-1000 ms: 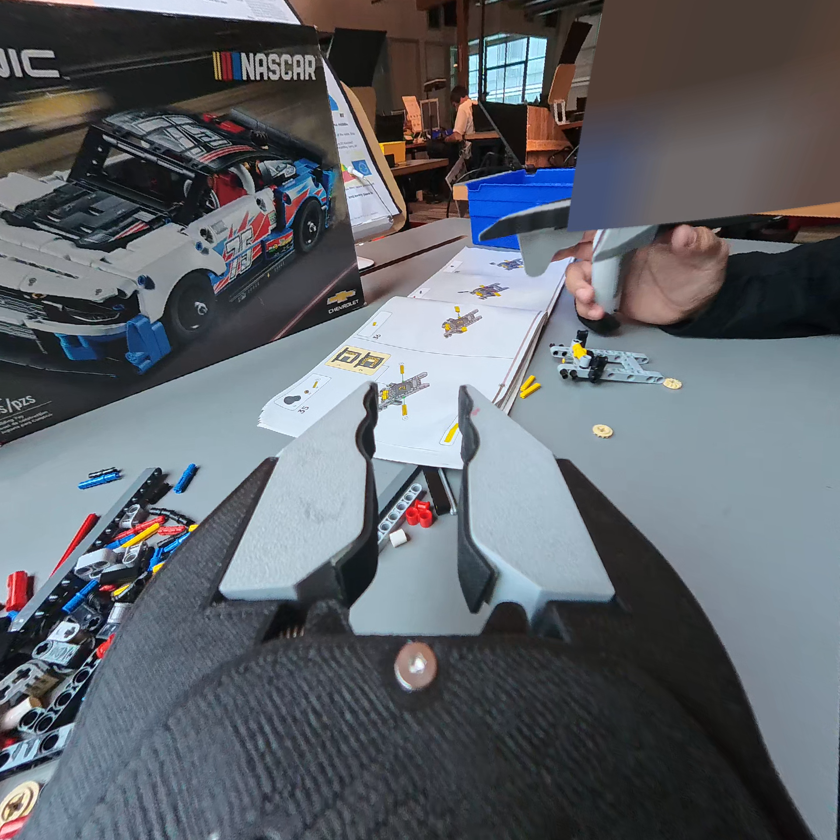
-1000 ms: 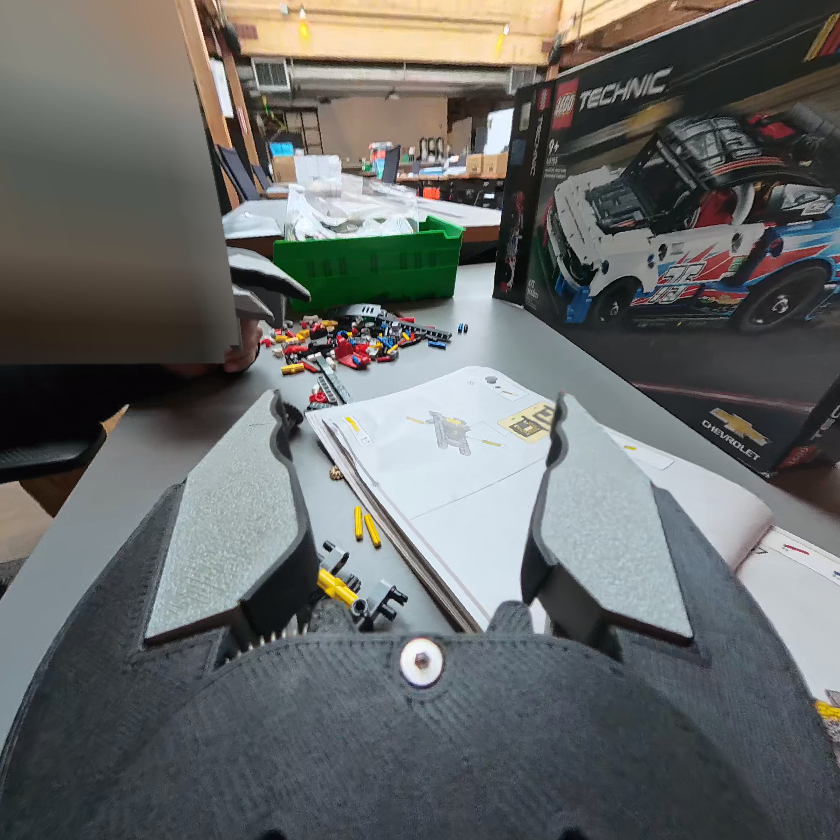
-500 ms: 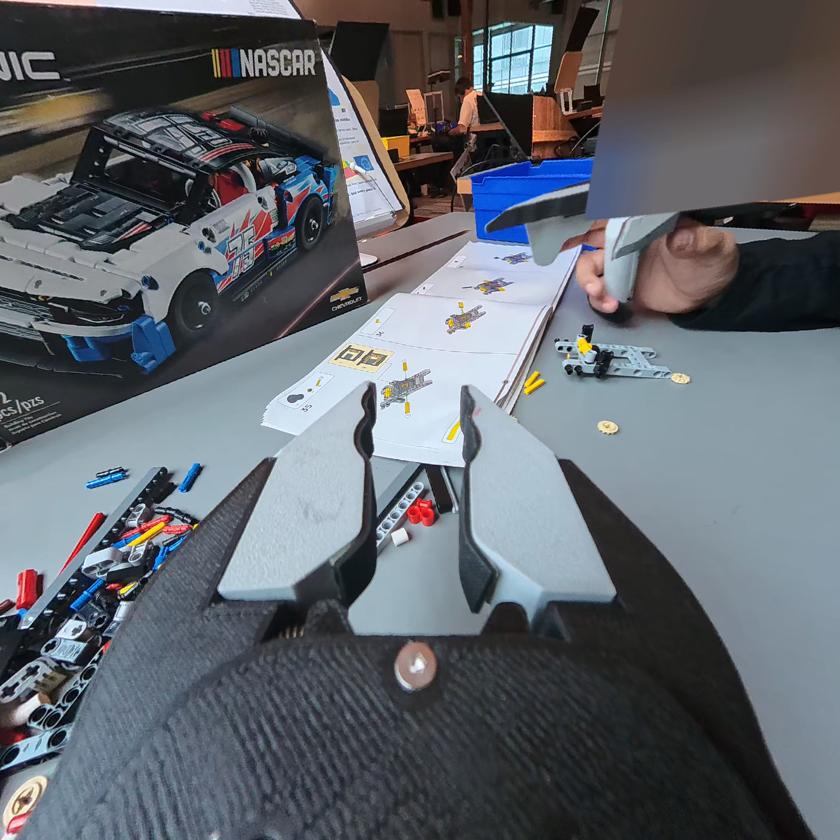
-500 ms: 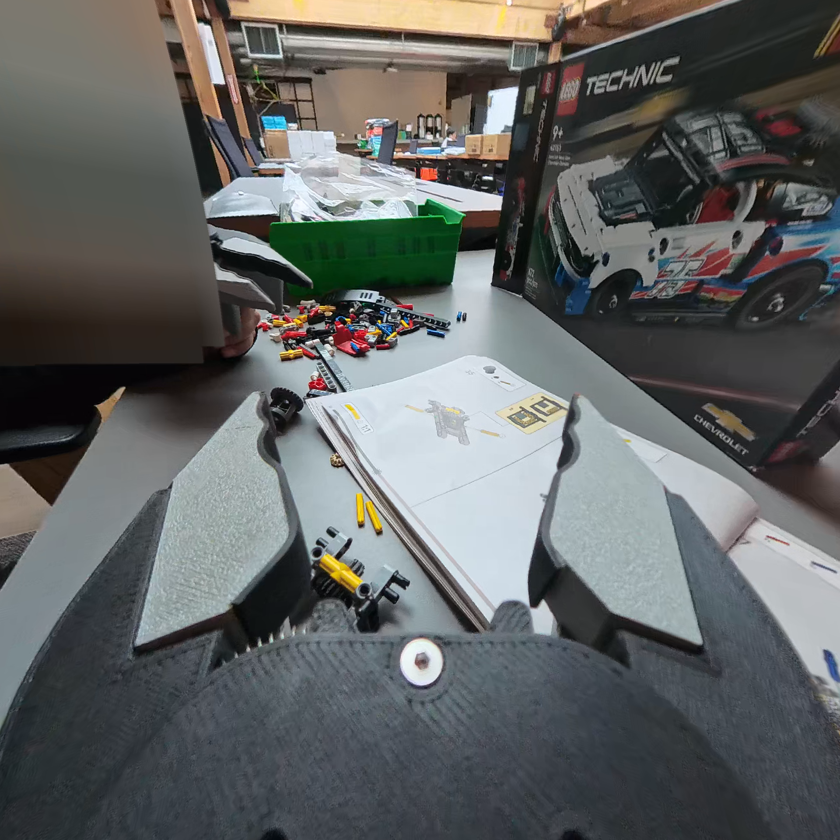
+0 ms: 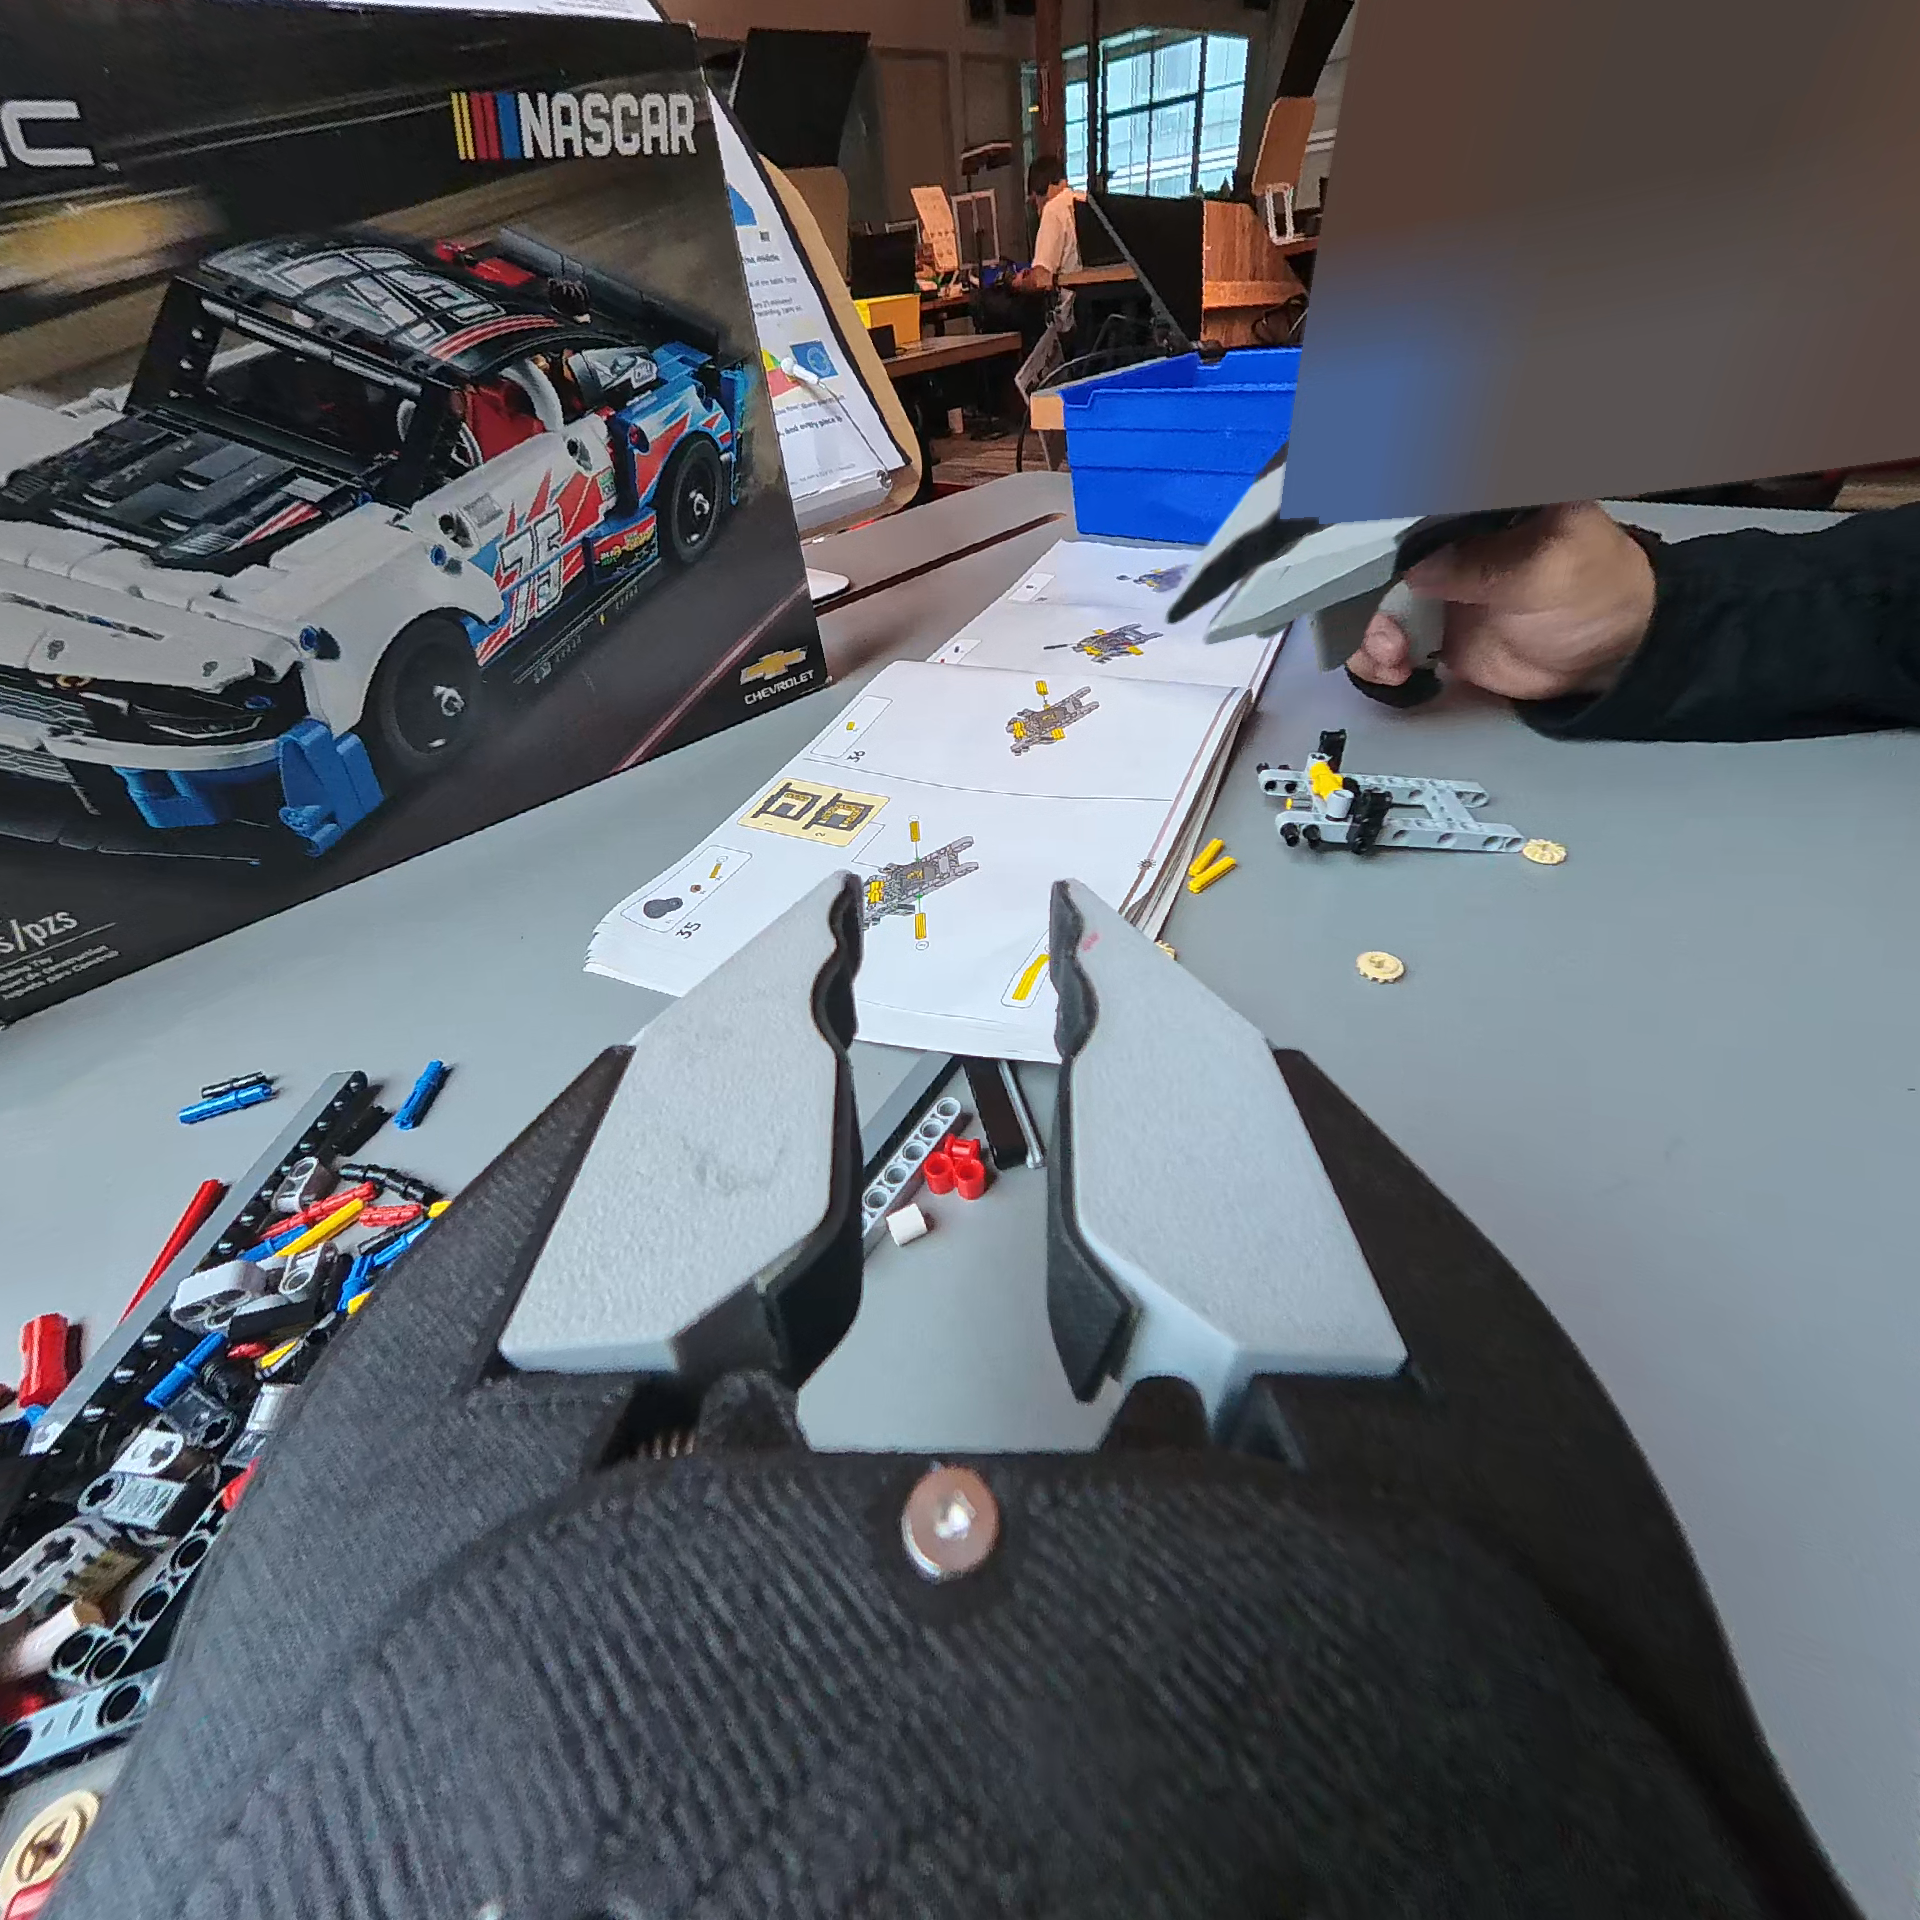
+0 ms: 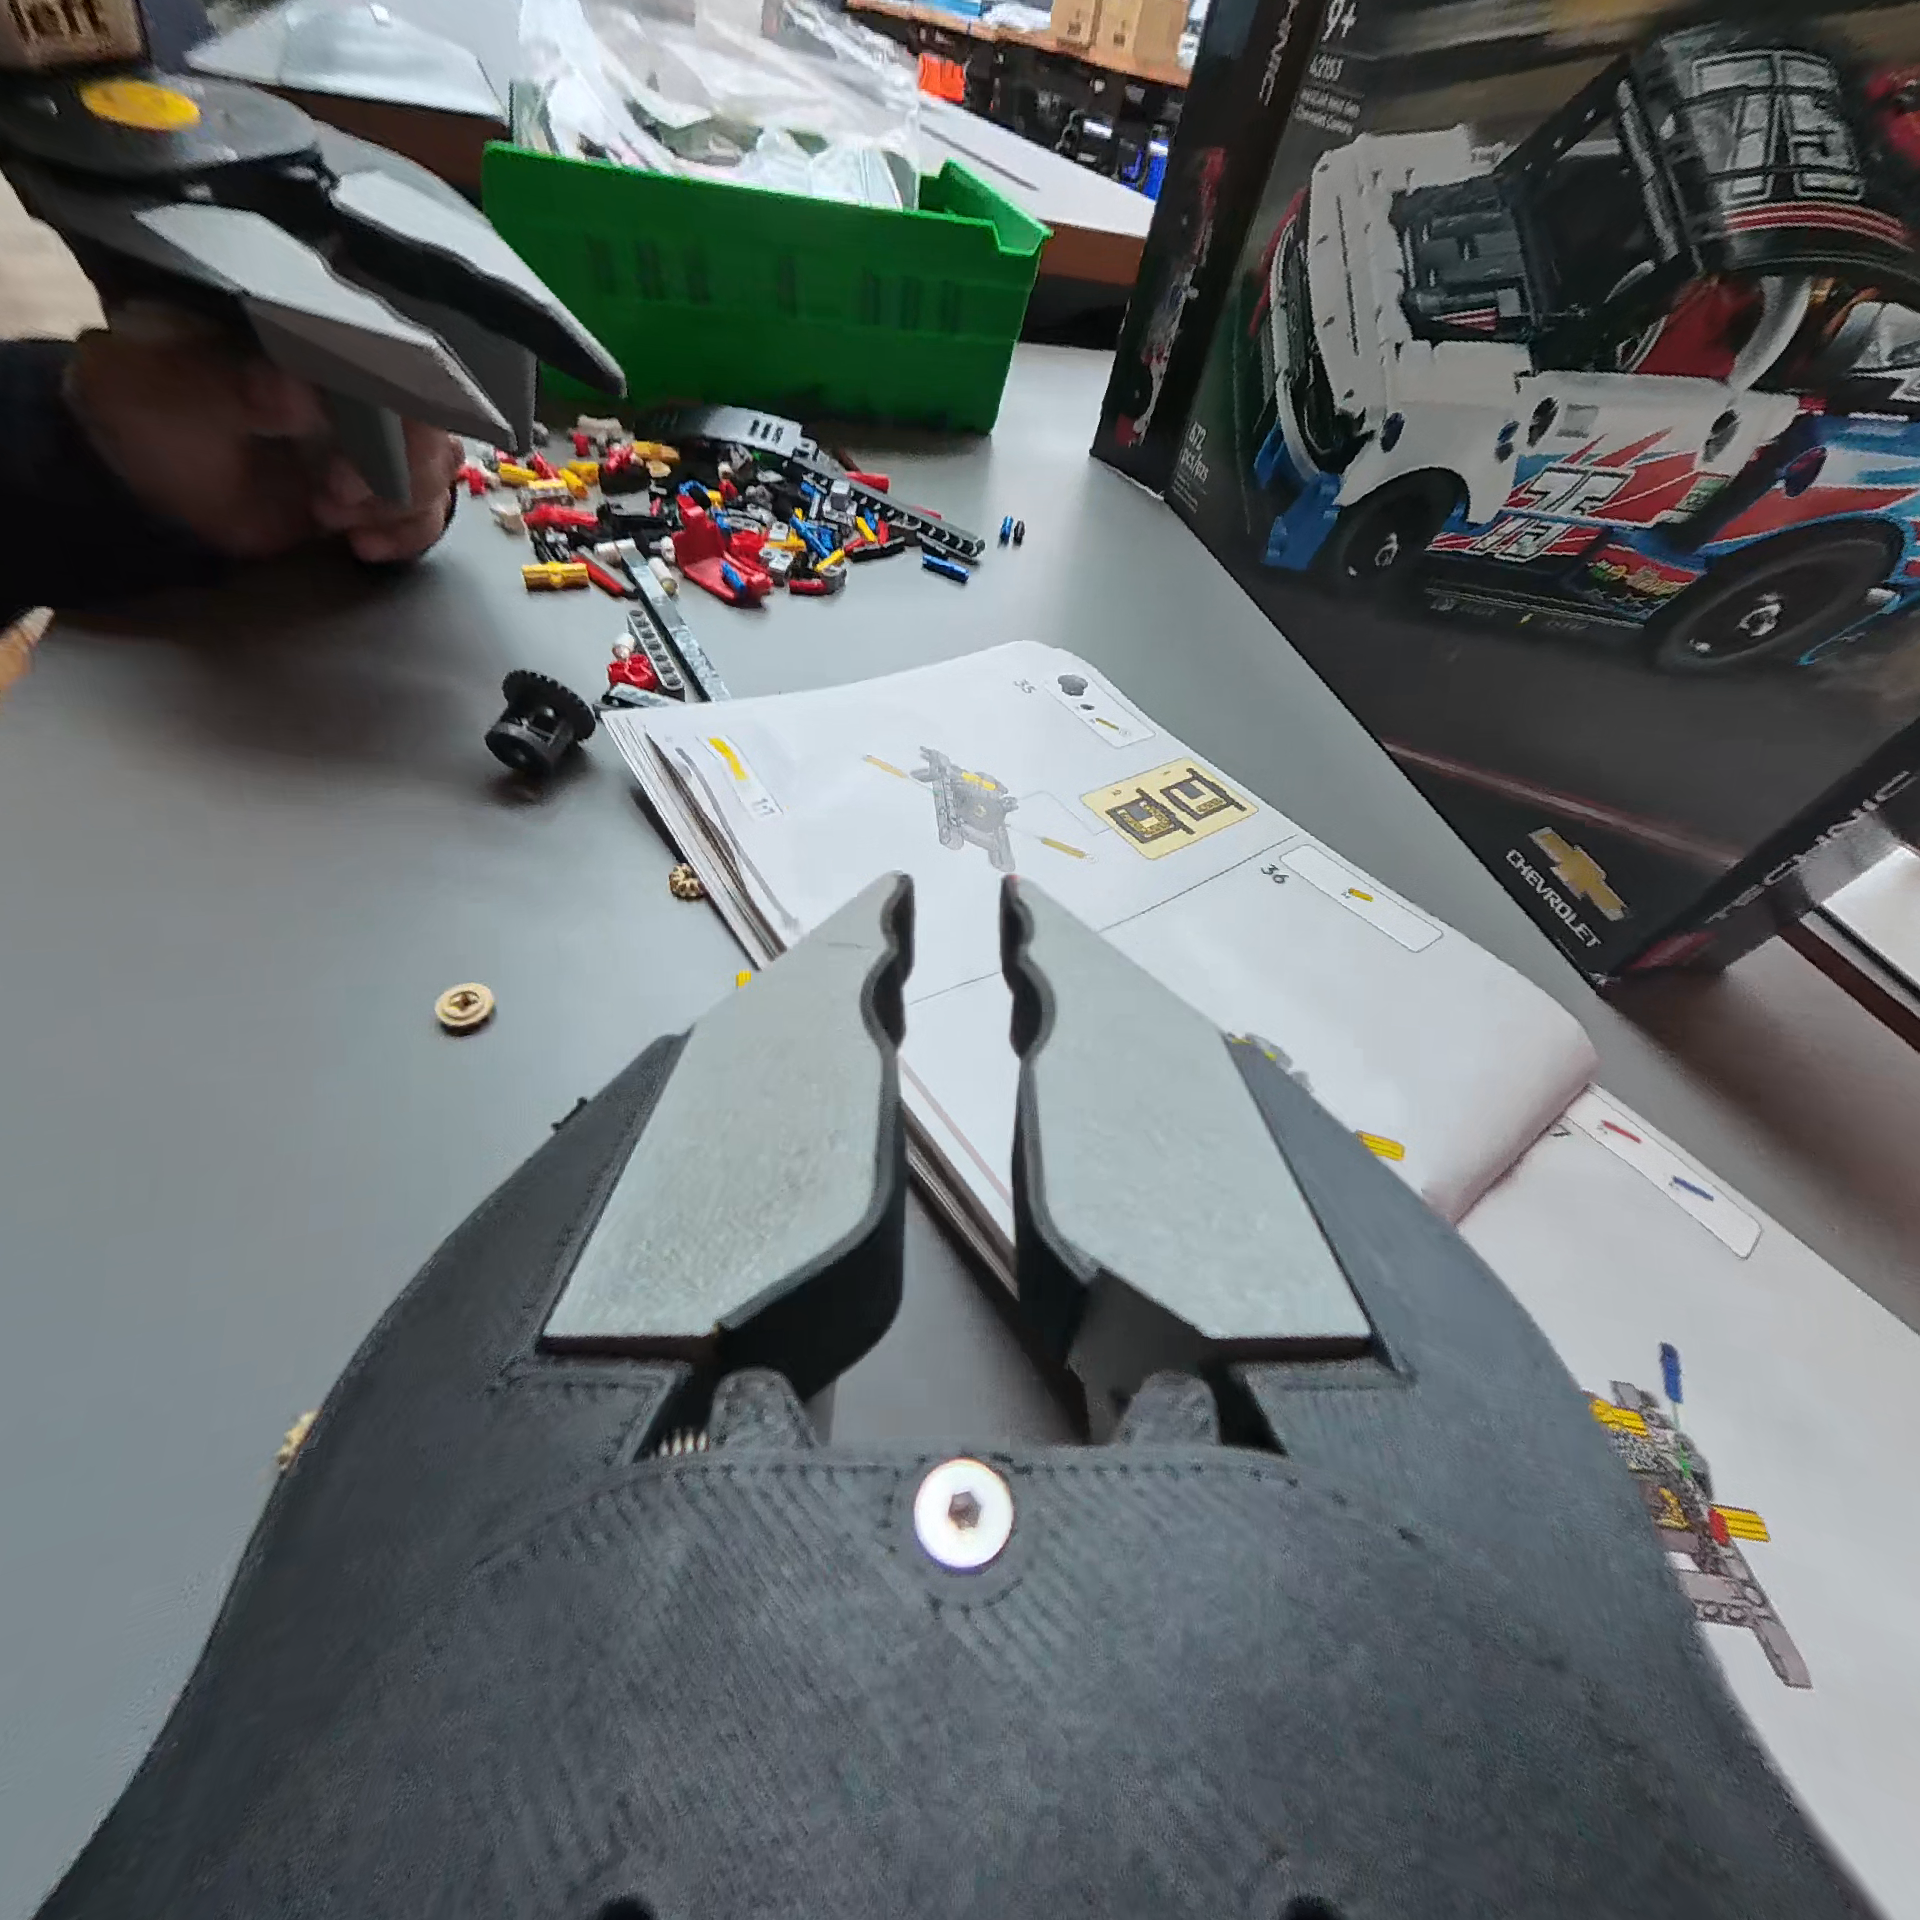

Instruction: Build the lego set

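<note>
My left gripper (image 5: 954,914) hovers low over the grey table, jaws part open and empty, pointing at the open instruction booklet (image 5: 987,790). A small red piece (image 5: 956,1174) and a grey beam lie under it. A small grey partial assembly (image 5: 1382,805) sits right of the booklet. My right gripper (image 6: 956,894) is above the booklet's edge (image 6: 1039,831), jaws drawn almost together with a thin slit, nothing between them. It also shows in the left wrist view (image 5: 1195,613). The assembly is hidden in the right wrist view.
A pile of loose pieces (image 5: 260,1247) (image 6: 727,520) lies by the left gripper (image 6: 540,416). There are a black gear part (image 6: 535,727), tan gears (image 5: 1379,966) (image 6: 464,1006), yellow pins (image 5: 1205,868), the set's box (image 5: 364,468) (image 6: 1610,416), a green bin (image 6: 769,291) and a blue bin (image 5: 1174,447). My left gripper is the nearer one to the small red piece (image 5: 956,1174): about 9 cm, against 20 cm. It turns up in the right wrist view (image 6: 625,672) as well.
My right gripper has lifted and moved forward over the booklet's edge, and its jaws have gone from wide open to almost together. The left gripper has hardly moved.
</note>
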`<state>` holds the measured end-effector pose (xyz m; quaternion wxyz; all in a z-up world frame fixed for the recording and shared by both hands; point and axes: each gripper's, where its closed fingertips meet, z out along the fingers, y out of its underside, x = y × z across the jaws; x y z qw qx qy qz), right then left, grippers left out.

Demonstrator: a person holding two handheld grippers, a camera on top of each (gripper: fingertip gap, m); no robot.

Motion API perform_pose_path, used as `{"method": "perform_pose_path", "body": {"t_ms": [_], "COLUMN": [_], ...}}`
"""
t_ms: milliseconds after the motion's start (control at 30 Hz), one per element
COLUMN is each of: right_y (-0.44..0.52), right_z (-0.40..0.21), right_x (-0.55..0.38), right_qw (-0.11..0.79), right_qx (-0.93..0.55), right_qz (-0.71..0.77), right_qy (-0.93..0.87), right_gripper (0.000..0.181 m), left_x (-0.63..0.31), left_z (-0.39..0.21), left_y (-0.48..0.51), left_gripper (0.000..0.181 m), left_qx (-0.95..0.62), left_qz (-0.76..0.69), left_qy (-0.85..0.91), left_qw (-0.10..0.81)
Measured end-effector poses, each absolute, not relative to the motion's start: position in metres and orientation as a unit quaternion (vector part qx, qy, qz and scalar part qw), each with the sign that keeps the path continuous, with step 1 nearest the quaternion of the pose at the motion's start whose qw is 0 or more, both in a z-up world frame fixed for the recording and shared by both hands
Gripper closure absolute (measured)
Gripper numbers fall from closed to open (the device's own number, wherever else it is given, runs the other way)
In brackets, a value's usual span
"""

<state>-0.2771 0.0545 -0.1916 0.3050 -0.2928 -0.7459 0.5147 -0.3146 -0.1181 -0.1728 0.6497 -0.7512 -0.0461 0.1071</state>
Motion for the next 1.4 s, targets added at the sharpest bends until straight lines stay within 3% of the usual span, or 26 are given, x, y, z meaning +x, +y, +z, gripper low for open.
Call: {"method": "perform_pose_path", "body": {"t_ms": [500,1400], "right_y": [0.05,0.045], "right_z": [-0.195,-0.194], "right_x": [-0.271,-0.266], "right_qw": [0.274,0.257], "right_qx": [-0.294,-0.285], "right_qz": [0.518,0.528], "right_qy": [-0.755,-0.757], "right_gripper": [0.16,0.173], "left_x": [-0.313,-0.312], "left_z": [-0.174,-0.176], "left_y": [-0.117,-0.116], "left_gripper": [0.15,0.15], "left_qx": [-0.753,-0.759], "left_qz": [0.11,0.1], "left_qy": [-0.042,-0.038], "left_qw": [0.647,0.642]}}
